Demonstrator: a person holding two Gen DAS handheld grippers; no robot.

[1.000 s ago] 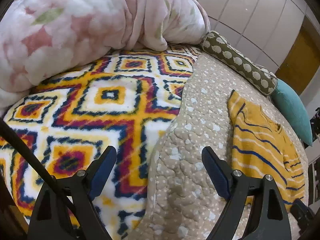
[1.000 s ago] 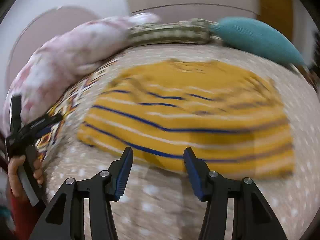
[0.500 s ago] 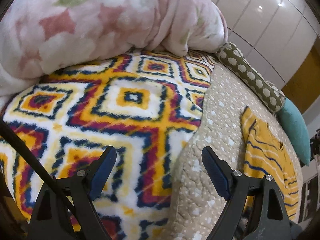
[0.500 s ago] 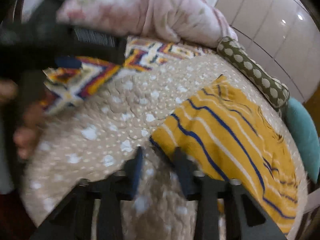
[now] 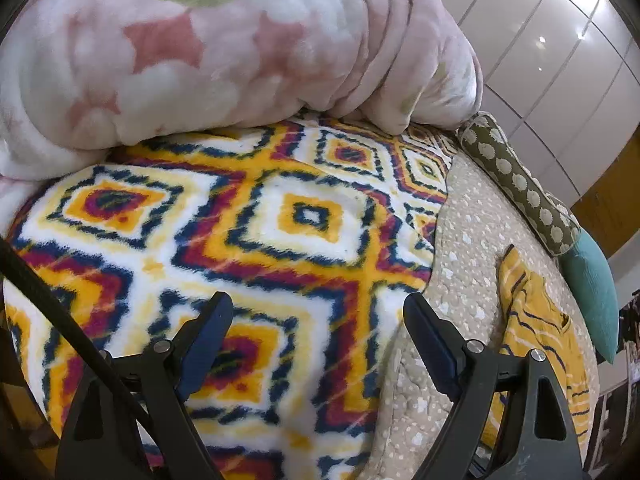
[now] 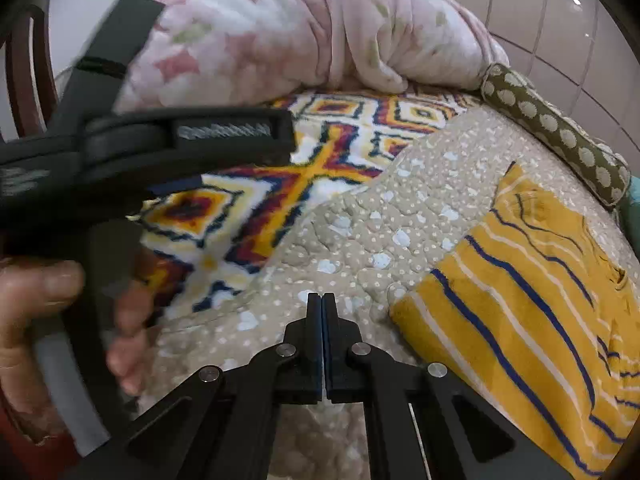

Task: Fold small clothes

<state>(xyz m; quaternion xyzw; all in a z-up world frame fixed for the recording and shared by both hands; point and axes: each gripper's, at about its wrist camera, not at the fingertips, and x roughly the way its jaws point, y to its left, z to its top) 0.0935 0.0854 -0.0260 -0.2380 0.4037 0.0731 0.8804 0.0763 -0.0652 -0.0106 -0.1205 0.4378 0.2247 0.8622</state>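
Small mustard-yellow garment [image 6: 532, 300] with blue and white stripes, spread flat on the quilt, edges slightly rumpled

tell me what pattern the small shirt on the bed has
Mustard yellow shirt with blue and white stripes, clearest in the right wrist view.

even, warm indoor light fills both views, with small bright ceiling-lamp glints on the glossy wall panels [image 5: 560, 52] far beyond the tongs. shadows are soft and faint. both pictures bulge strongly, with dark rounded corners and bent lines at the edges. the left wrist view is sharp throughout. in the right wrist view the left gripper [image 6: 172, 148] and the hand [image 6: 36, 312] left of the tongs are blurred
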